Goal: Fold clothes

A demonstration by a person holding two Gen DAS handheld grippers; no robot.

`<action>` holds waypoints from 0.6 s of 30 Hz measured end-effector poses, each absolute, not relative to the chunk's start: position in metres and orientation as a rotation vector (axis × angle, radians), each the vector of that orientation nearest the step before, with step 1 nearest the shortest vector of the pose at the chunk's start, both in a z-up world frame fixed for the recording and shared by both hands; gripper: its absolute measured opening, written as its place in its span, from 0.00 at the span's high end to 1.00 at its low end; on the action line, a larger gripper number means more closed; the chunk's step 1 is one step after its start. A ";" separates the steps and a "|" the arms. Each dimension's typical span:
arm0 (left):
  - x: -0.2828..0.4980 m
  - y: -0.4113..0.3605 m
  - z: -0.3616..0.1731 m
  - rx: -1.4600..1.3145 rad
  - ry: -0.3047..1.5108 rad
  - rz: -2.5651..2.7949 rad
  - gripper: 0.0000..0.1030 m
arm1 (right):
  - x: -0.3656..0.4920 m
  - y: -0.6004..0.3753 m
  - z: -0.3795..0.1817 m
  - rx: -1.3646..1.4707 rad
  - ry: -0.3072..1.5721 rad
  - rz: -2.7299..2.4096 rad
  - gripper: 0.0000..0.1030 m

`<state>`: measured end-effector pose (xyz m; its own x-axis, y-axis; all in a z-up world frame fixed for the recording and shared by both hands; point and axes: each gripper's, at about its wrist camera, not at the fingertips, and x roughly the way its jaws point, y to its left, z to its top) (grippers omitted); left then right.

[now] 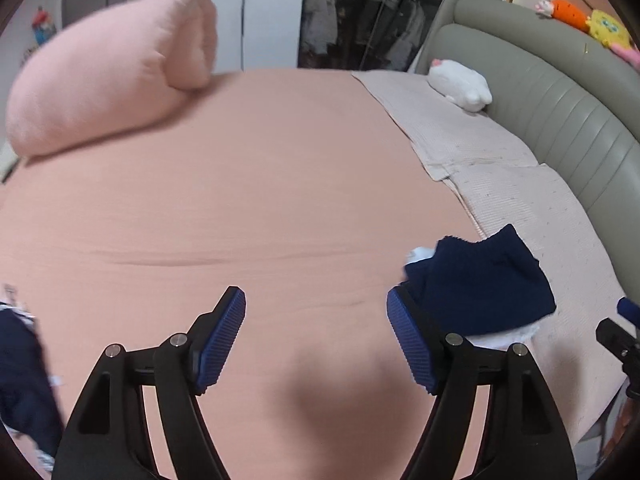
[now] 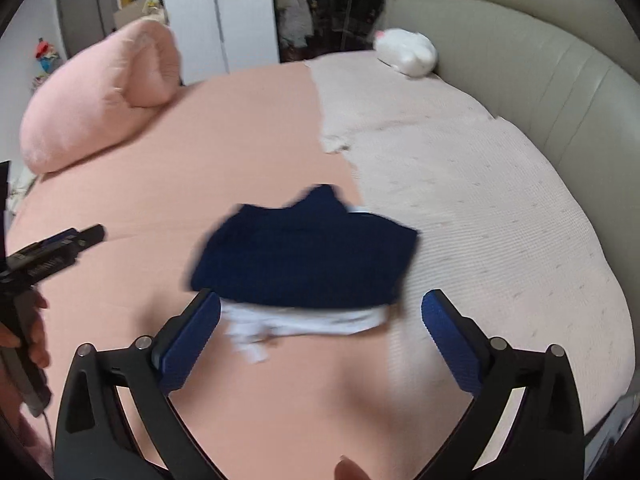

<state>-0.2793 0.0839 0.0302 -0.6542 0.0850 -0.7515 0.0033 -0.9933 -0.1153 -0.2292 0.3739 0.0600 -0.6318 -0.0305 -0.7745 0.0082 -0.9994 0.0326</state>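
A folded navy garment (image 2: pixel 304 256) with a white layer (image 2: pixel 296 322) showing under its near edge lies on the pink bed sheet (image 2: pixel 240 128). My right gripper (image 2: pixel 320 300) is open just in front of it, holding nothing. In the left wrist view the same garment (image 1: pixel 480 284) lies to the right of my left gripper (image 1: pixel 316 298), which is open and empty over bare sheet. Another dark navy piece of clothing (image 1: pixel 20 380) lies at the left edge. The left gripper also shows in the right wrist view (image 2: pixel 92 234).
A rolled pink blanket (image 1: pixel 108 68) lies at the far left of the bed. A pale textured cover (image 2: pixel 460 184) spreads over the right side. A white plush toy (image 2: pixel 408 52) sits by the grey padded headboard (image 1: pixel 560 92). Wardrobe behind.
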 end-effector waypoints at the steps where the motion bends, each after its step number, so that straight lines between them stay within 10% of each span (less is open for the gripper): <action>1: -0.269 0.074 0.038 -1.280 -0.151 2.833 0.25 | -0.220 0.359 0.068 1.322 -0.037 -2.832 0.01; 18: -0.085 -0.043 0.102 -1.185 -0.178 3.012 0.19 | -0.084 0.191 0.101 1.231 0.067 -2.831 0.01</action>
